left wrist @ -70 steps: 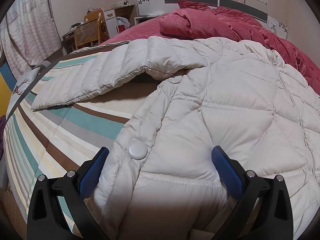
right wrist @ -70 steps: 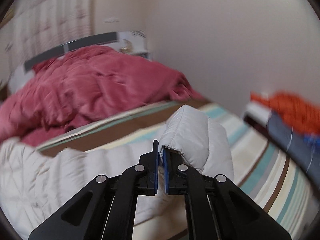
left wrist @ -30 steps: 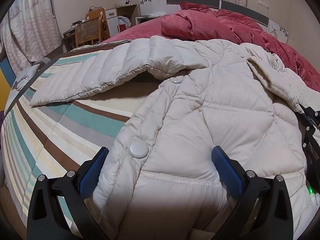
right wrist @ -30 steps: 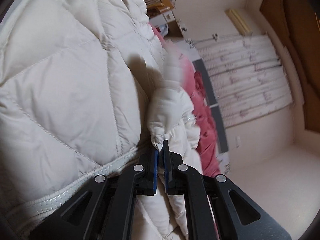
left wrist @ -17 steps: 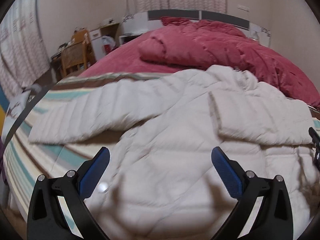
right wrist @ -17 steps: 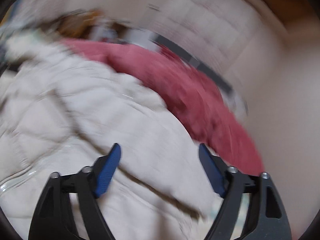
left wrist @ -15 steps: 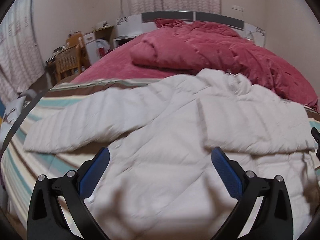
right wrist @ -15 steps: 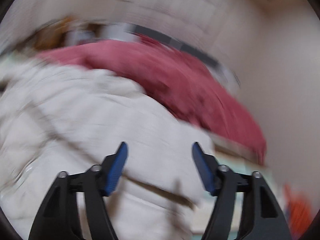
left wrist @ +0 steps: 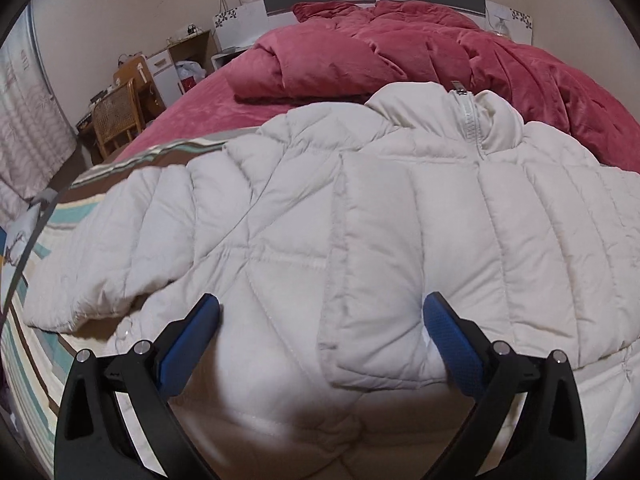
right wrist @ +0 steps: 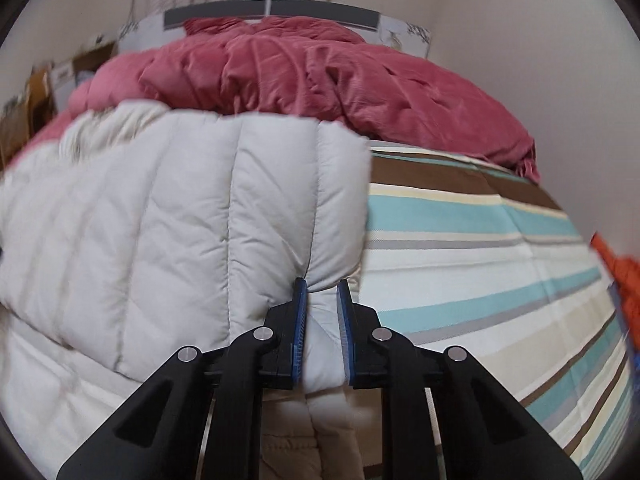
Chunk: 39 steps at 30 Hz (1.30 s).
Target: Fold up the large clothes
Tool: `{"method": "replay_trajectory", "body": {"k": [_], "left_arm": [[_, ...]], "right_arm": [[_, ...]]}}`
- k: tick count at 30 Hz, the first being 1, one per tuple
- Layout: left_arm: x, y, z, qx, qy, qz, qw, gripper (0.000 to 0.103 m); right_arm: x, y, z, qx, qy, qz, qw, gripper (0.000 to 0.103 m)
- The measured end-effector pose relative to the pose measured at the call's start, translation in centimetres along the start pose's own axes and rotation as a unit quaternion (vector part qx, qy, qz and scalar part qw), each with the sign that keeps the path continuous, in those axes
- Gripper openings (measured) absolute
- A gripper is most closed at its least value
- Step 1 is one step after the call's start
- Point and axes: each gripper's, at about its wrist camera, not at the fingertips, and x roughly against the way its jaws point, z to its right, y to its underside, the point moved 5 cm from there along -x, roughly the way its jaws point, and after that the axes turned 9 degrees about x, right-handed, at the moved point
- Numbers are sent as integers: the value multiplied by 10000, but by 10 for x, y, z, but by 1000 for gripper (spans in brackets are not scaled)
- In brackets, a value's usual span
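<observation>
Currently, a cream quilted jacket (left wrist: 304,216) is being folded on a bed (right wrist: 480,248) covered with a striped sheet. The jacket is lying front up across the foot of the bed, its collar and zip (left wrist: 468,116) pointing toward a heaped red duvet (left wrist: 400,48) near the headboard.

One sleeve (left wrist: 460,264) is lying folded across the chest, its cuff end resting near the middle of the body. The other sleeve (left wrist: 108,248) is lying stretched out sideways over the stripes, not yet brought in.

The left gripper (left wrist: 320,332) is being held spread wide just above the lower front of the jacket, with nothing between its blue pads (left wrist: 192,328). It cannot be told whether the pads are touching the cloth.

The right gripper (right wrist: 322,324) is seen with its jaws nearly together, pinching a ridge of puffy fabric at the folded side edge of the jacket (right wrist: 240,216). Bare striped sheet is showing just beside that edge.

By judgement, the sleeve-folding step is in hand, with one side done and one outstanding. The next move probably calls for the pinched edge to be settled or let go, then for the outstretched sleeve to be taken near its cuff and laid across the chest. Because the padding is thick and springy, a firm grip and some pressing down are likely to be needed.
</observation>
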Motion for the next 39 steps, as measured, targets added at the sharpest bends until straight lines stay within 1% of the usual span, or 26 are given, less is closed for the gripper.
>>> {"method": "replay_trajectory", "body": {"k": [2,4,6,8,9,11,12,14,16,18,19,21,23,24,25,26,29,31,32,33,34,36,37,38,39], "left_arm": [[-3,4,-3,84,77,-57,9999,101],[-4,5,0,26,36,-86,10000,101],[1,5,1,-100,44,-110,9999,101],[8,7,-1,-209,224,-172,9994,101],[14,8,-6,-196,391,-208,9988,101],[27,7,-20,-105,732,-143,9972,101],[32,6,-31,-49,758,-85,9971,101],[41,2,-54,69,653,31,9978,101],[47,-3,-82,309,648,134,9973,101],[52,-10,-120,698,604,307,9953,101],[52,-13,-139,908,523,355,9939,101],[48,-15,-173,1313,392,375,9899,101],[42,-16,-208,1784,265,350,9830,101],[38,-14,-227,2050,185,337,9780,101],[34,-12,-244,2295,53,297,9728,101],[31,-9,-258,2471,-54,292,9685,101],[18,-3,-292,2801,-371,221,9590,101],[10,3,-318,3052,-679,186,9497,101],[7,5,-328,3136,-753,187,9464,100],[4,8,-340,3287,-830,184,9406,100],[-1,12,-354,3486,-897,164,9328,99],[-15,15,-373,3670,-956,54,9253,91],[-22,19,-381,3738,-1015,-58,9219,81],[-29,21,-385,3790,-1039,-156,9194,76],[-37,23,-393,3887,-1068,-260,9148,75]], "right_arm": [[-6,-1,5,-46,-7,-49,10000,17],[-7,0,6,-53,4,-72,10000,17],[-6,-1,6,21,114,-65,9999,17],[-5,-1,5,86,241,-9,9997,17],[-2,-2,4,93,292,60,9995,17],[3,-2,6,54,285,155,9995,17],[5,-2,7,21,245,182,9995,17],[11,-2,9,10,236,189,9995,17],[19,-1,9,71,224,190,9995,17],[31,3,8,126,187,156,9996,17],[35,5,6,151,162,145,9996,17],[44,13,3,218,146,123,9996,17],[48,21,-2,307,170,121,9993,17],[48,25,-5,344,211,114,9991,21],[47,28,-6,343,248,113,9990,40],[46,30,-4,290,319,119,9990,56],[38,33,-1,115,235,57,9996,56],[33,36,1,28,166,-7,9999,56],[31,37,2,-2,148,-36,9999,56],[29,38,2,-22,129,-67,9999,56],[27,38,2,-29,145,-92,9998,59],[26,39,2,-39,190,-99,9998,62],[26,39,1,-40,189,-92,9998,62],[26,39,1,-48,186,-88,9998,62],[25,40,1,-60,174,-90,9998,62]]}}
